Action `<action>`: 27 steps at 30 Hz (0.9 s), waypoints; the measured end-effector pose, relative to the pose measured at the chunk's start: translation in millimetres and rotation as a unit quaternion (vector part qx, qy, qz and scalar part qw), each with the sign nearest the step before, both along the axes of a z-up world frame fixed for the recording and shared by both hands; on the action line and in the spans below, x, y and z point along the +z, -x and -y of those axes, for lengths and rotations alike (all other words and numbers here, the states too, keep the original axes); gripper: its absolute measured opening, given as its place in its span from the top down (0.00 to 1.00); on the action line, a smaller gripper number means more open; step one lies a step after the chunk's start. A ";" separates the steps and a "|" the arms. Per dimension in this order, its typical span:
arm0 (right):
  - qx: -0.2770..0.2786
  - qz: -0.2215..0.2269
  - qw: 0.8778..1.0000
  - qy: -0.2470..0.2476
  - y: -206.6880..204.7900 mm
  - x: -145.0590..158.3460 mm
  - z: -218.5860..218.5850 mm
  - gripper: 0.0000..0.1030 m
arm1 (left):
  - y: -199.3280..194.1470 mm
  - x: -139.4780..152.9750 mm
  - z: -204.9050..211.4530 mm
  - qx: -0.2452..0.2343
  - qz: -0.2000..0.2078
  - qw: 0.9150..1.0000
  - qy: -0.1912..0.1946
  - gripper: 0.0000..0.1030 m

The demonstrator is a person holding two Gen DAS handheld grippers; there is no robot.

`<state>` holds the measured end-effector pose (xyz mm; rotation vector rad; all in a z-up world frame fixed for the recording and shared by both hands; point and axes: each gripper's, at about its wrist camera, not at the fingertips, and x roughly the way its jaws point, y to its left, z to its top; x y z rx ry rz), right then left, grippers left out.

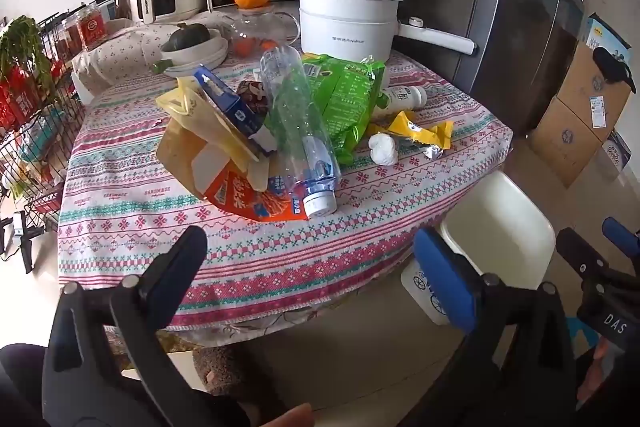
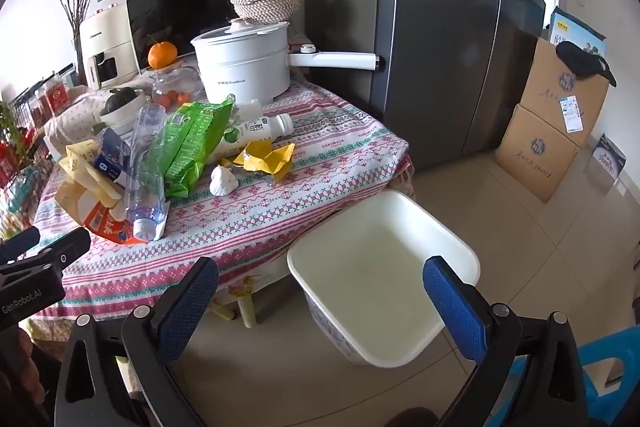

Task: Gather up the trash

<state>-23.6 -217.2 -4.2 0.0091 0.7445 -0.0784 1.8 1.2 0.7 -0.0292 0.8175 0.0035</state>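
Observation:
A heap of trash lies on the patterned tablecloth (image 1: 132, 211): a crushed clear plastic bottle (image 1: 300, 131) with a white cap, a green snack bag (image 1: 344, 99), an orange-and-tan carton (image 1: 224, 183), a blue milk carton (image 1: 228, 107), a yellow wrapper (image 1: 420, 131), a white paper ball (image 1: 382, 149) and a white drink bottle (image 1: 404, 97). A white bin (image 2: 384, 267) stands on the floor at the table's near right corner. My left gripper (image 1: 316, 271) hovers open over the table's front edge, nothing between its fingers. My right gripper (image 2: 320, 291) hangs open above the bin's left rim.
At the back of the table stand a white electric pot (image 1: 344, 23), a glass teapot (image 1: 256, 31) with an orange on top, and a bowl (image 1: 196, 51) with a squash. A wire rack (image 1: 36, 131) is left, a fridge (image 2: 440, 27) and cardboard boxes (image 2: 556, 123) right.

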 end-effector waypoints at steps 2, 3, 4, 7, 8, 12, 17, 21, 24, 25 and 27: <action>0.001 -0.005 1.000 0.001 -0.3 -0.4 0.0 0.00 | -2.9 0.1 1.1 0.002 -0.001 1.000 0.000 0.00; 0.002 -0.004 1.000 0.000 -0.2 -0.2 0.3 0.00 | -0.8 -1.0 -0.2 0.003 0.001 1.000 0.002 0.00; 0.002 -0.002 1.000 -0.001 0.0 0.0 0.6 0.00 | 1.2 -0.1 -3.4 0.005 0.004 1.000 0.007 0.00; 0.002 -0.001 1.000 0.002 1.0 0.1 -0.1 0.00 | 1.6 0.0 -3.9 0.006 0.006 1.000 0.006 0.00; 0.001 0.000 1.000 0.007 0.8 -0.5 -1.4 0.00 | 1.4 -0.2 -3.8 0.006 0.006 1.000 0.006 0.00; 0.003 0.000 1.000 0.004 -0.2 1.6 -0.5 0.00 | 2.0 -0.6 -4.3 0.006 0.006 1.000 0.005 0.00; 0.005 0.003 1.000 0.003 3.0 1.6 -1.6 0.00 | 2.1 -0.3 -5.0 0.007 0.009 1.000 0.005 0.00; 0.004 0.002 1.000 0.001 2.2 2.4 -1.5 0.00 | 2.3 -0.7 -5.0 0.008 0.009 1.000 0.005 0.00; 0.004 0.002 1.000 0.001 2.1 2.3 -2.6 0.00 | 2.4 -0.6 -5.3 0.008 0.009 1.000 0.006 0.00; 0.004 0.001 1.000 0.001 2.2 2.1 -2.9 0.00 | 2.3 -0.6 -5.2 0.008 0.009 1.000 0.005 0.00; 0.004 0.002 1.000 0.001 2.2 1.9 -2.9 0.00 | 2.0 -0.3 -4.7 0.008 0.009 1.000 0.005 0.00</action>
